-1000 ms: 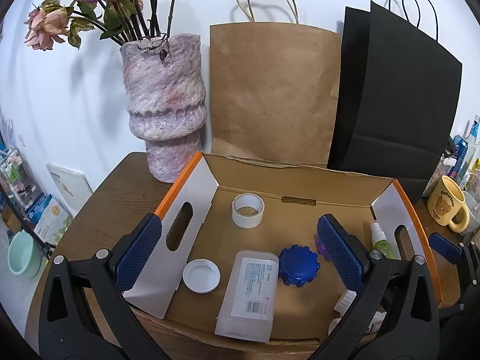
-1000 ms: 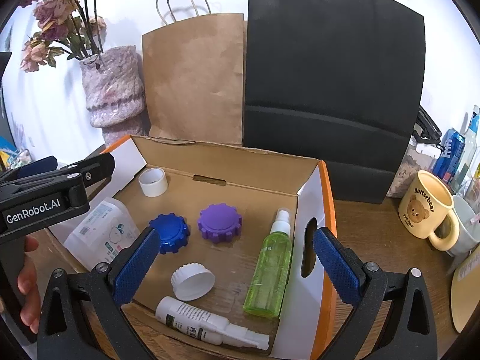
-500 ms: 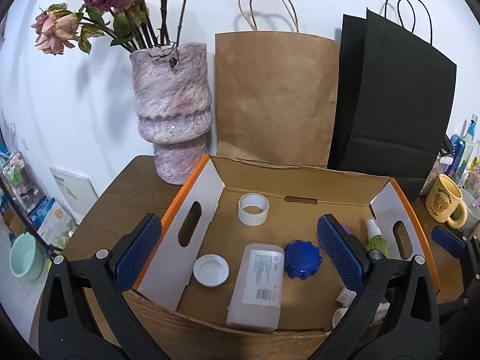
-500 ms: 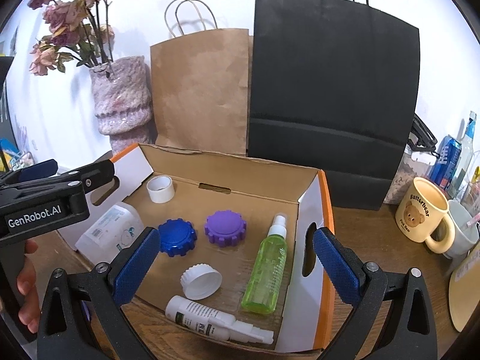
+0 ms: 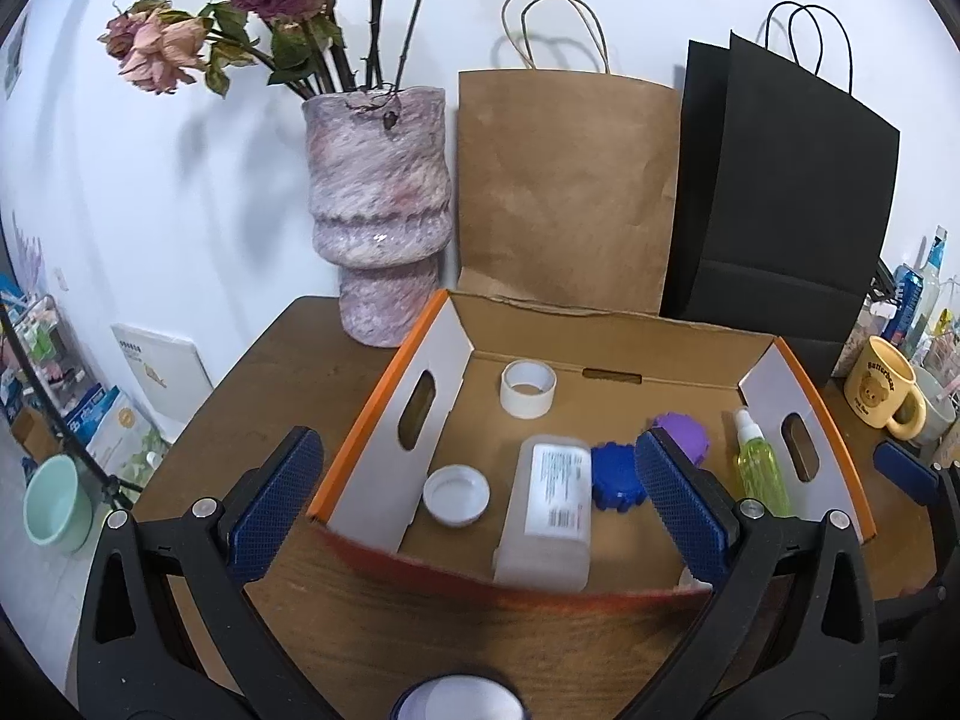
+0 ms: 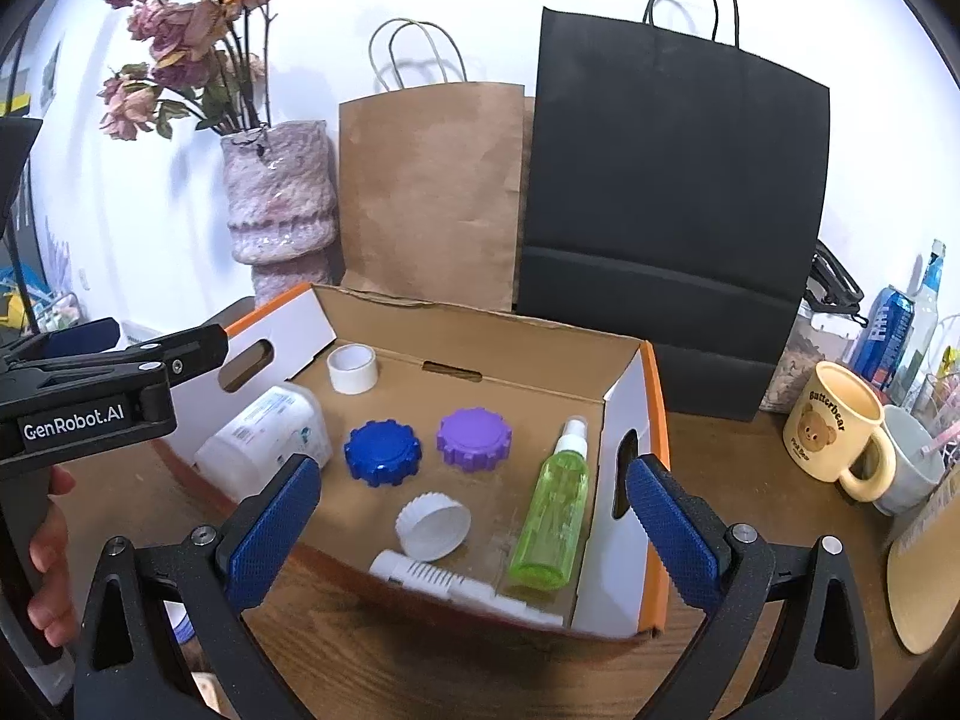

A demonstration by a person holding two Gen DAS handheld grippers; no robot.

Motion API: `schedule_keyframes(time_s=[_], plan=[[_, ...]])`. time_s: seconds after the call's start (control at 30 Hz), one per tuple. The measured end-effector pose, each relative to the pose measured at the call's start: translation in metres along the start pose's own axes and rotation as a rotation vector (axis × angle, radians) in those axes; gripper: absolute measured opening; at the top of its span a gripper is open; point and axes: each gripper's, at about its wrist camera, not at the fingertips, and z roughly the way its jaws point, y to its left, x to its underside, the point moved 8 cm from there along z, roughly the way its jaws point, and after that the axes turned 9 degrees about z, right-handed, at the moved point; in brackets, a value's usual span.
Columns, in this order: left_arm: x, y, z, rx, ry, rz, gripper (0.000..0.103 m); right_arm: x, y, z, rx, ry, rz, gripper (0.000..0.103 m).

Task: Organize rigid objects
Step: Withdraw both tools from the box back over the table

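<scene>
Hovering before the cardboard box (image 6: 480,354) on the counter (image 5: 288,372), the left gripper (image 5: 480,498) and right gripper (image 6: 474,528) have fingers spread apart, empty. Inside lie a green spray bottle (image 6: 552,510), blue lid (image 6: 382,452) and purple lid (image 6: 474,438).

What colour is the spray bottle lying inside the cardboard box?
The spray bottle is translucent lime green with a white nozzle; the right wrist view shows it best.

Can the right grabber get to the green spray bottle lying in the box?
Probably yes. The right gripper is open and empty, and the green spray bottle lies flat by the cardboard box's right wall with nothing on top. The box is open above; the low front wall and tight wall side might make gripping fiddly.
</scene>
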Motion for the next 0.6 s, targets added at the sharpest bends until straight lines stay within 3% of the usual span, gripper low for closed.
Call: schedule_keyframes(time_s=[0.6], plan=[[0.047,0.025,-0.05,0.003,0.027,-0.035,0.103,0.045,0.028,-0.055,-0.036,0.018,-0.033,0.103]])
